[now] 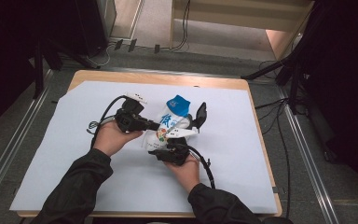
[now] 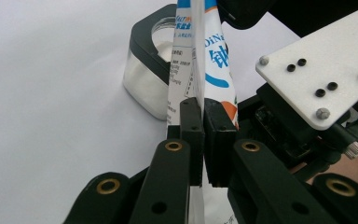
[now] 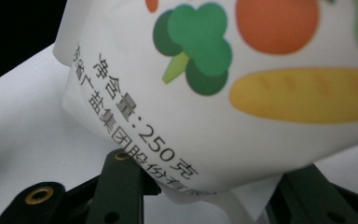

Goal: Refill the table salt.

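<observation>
left gripper [image 2: 200, 140] clamped on salt bag [image 1: 170, 123] edge, right gripper [image 1: 179, 140] gripping its bottom

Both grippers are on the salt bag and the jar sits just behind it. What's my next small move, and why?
Probably tip the bag toward the open jar. The left gripper is shut on the bag's thin edge seam, and the right gripper cradles its fuller end between its jaws, so the bag looks secured. I can't tell whether the blue top is cut open; check that first.

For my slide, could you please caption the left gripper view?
Left gripper shut on the salt bag's edge, a clear lidded jar behind.
</observation>
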### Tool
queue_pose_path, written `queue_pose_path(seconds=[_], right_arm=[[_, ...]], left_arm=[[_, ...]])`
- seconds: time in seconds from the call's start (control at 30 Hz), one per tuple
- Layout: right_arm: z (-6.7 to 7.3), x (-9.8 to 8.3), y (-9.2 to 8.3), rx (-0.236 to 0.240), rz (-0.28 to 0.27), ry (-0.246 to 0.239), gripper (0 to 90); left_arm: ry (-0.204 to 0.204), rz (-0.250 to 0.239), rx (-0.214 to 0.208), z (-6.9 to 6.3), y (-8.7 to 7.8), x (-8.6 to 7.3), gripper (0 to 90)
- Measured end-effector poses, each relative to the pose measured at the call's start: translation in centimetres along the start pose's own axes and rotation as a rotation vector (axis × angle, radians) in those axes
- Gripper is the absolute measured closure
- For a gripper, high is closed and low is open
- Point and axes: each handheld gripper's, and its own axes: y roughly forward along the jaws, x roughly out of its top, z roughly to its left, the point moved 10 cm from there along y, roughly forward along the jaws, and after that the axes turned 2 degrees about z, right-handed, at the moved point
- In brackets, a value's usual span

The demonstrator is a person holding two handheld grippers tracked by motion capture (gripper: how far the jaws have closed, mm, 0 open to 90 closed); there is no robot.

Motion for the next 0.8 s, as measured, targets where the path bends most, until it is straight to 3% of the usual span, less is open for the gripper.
queue_pose_path(seconds=[0.27,0.53,0.8], right_arm=[[-0.1,-0.4,0.0,-0.003,0.005,0.004,61.7],[-0.1,-0.3,-0.1,-0.006,-0.006,-0.003,61.6],[-0.1,0.1,-0.5,-0.012,-0.027,-0.008,61.6]], left_arm=[[0.030,0.006,-0.022,-0.2,-0.4,-0.5,90.0],[0.042,-0.021,-0.058,-0.6,-1.0,-0.7,90.0],[0.048,-0.040,-0.064,-0.8,-1.7,-0.7,90.0]])
